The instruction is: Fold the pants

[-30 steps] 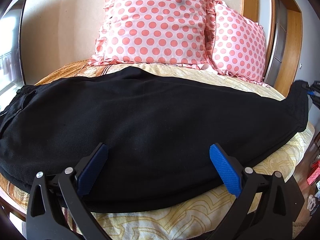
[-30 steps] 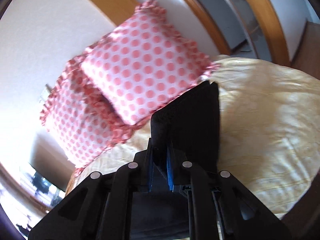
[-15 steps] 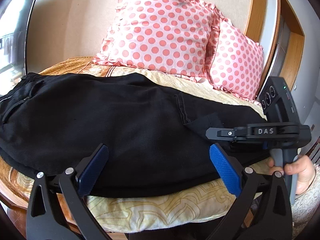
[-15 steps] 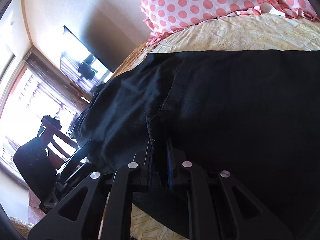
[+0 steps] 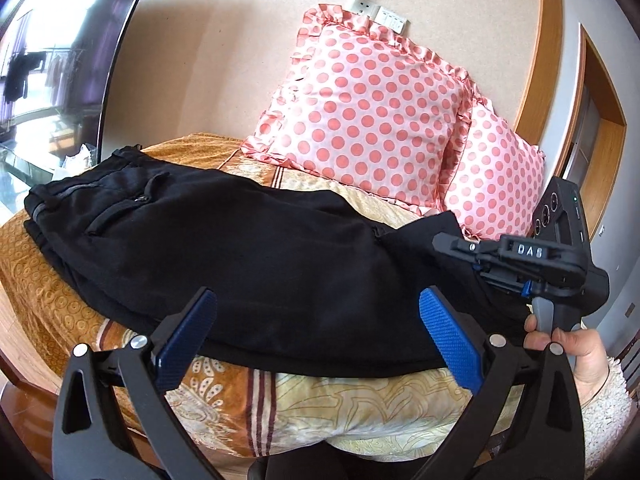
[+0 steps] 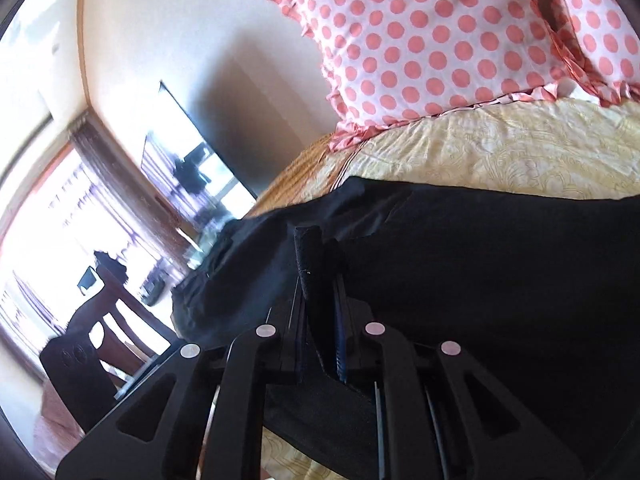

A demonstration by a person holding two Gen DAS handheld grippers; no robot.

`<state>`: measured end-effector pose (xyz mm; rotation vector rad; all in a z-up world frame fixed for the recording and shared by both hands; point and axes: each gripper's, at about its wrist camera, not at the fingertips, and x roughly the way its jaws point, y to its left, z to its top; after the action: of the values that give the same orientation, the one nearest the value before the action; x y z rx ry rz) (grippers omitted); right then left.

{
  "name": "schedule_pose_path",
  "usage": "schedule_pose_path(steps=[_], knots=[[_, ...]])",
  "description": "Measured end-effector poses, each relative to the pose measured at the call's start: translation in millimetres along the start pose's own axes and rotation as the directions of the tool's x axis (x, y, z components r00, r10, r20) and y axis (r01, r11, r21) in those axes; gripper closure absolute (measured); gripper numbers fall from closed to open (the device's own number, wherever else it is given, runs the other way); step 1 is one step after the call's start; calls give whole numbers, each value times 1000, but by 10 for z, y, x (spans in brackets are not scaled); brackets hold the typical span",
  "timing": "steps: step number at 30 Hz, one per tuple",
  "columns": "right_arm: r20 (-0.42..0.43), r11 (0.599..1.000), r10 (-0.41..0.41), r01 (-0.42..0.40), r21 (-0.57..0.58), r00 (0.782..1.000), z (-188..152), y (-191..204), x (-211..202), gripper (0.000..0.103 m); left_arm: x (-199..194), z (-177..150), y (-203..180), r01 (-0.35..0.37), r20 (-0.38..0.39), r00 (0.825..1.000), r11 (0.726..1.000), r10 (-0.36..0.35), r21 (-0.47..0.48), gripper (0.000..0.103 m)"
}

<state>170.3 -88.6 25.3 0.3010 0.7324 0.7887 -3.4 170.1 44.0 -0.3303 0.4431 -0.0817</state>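
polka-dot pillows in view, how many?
2. The big pink ruffled polka-dot pillow leans against the wall at the head of the bed; a second pink polka-dot pillow sits right of it, partly behind. More could be hidden.

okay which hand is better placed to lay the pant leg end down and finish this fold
Right. The right gripper is already shut on the leg end of the black pants, carried over the rest. The left gripper is open at the near edge, holding nothing.

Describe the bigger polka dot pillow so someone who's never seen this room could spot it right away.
On the bed, two pink dotted pillows lean against the wall behind the black pants. The bigger pillow stands nearer the mirror, just under the wall sockets, overlapping the smaller pillow.
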Motion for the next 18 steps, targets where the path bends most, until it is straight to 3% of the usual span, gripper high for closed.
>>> schedule_pose_path(steps=[4,8,9,12,13,18], knots=[[-121,998,-24,16,-62,992,-293,64,191,91,-48,-10,129,-29,7,1000,999,29,-33,2],[-120,995,-39,28,-93,992,-405,60,178,88,-79,-2,212,-34,9,999,997,35,-63,2],[-119,993,-46,32,-118,992,-416,91,172,85,-86,0,224,-37,10,999,997,38,-65,2],[-129,985,-11,-11,-173,992,-465,225,157,47,-113,6,239,-50,16,999,997,51,-64,2],[-135,979,-13,-15,-203,991,-477,291,149,41,-123,7,245,-53,18,998,997,54,-65,2],[-64,969,19,-34,-246,998,-441,444,58,42,-202,17,308,-76,33,996,994,78,-76,2]])
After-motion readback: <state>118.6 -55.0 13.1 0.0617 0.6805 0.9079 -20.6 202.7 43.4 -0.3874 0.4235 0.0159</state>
